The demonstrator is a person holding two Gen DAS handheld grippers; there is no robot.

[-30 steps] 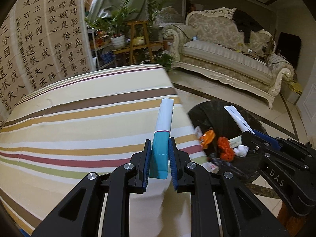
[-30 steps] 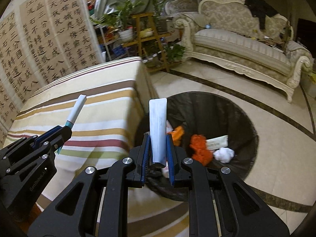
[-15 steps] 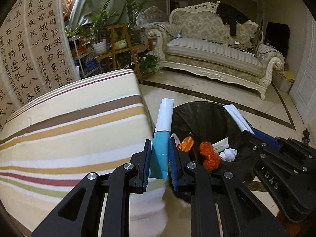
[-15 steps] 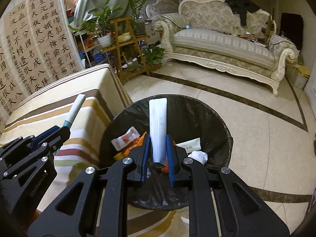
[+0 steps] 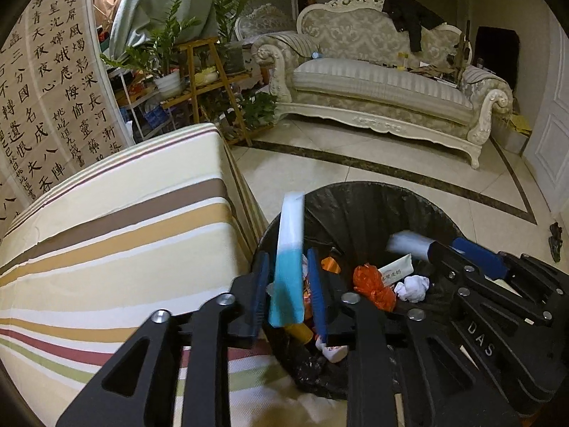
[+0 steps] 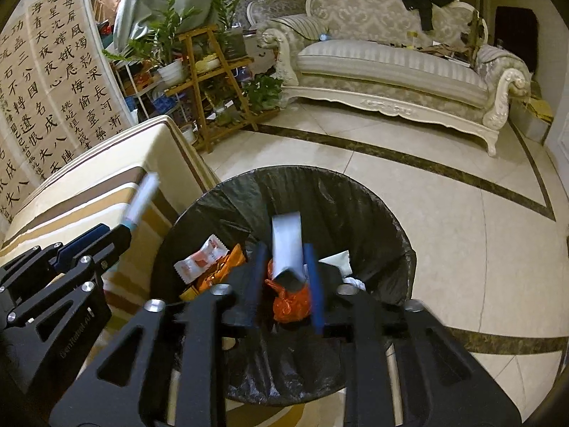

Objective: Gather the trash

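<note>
Two hand-held grippers (image 5: 288, 284) (image 6: 284, 277) just opening, tubes (image 5: 290, 259) loose — bin (image 6: 373, 213) holds wrappers (image 6: 201, 261), orange bag (image 6: 291, 302)

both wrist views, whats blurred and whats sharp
Left wrist view: the teal tube is slightly smeared and the white tube beyond is streaked; the sofa is sharp. Right wrist view: both tubes are smeared, and the straight floor lines bow.

The striped bench (image 5: 117, 235) crowds the bin (image 6: 384, 220) on its left; bare floor (image 6: 480, 249) lies open right and beyond.
</note>
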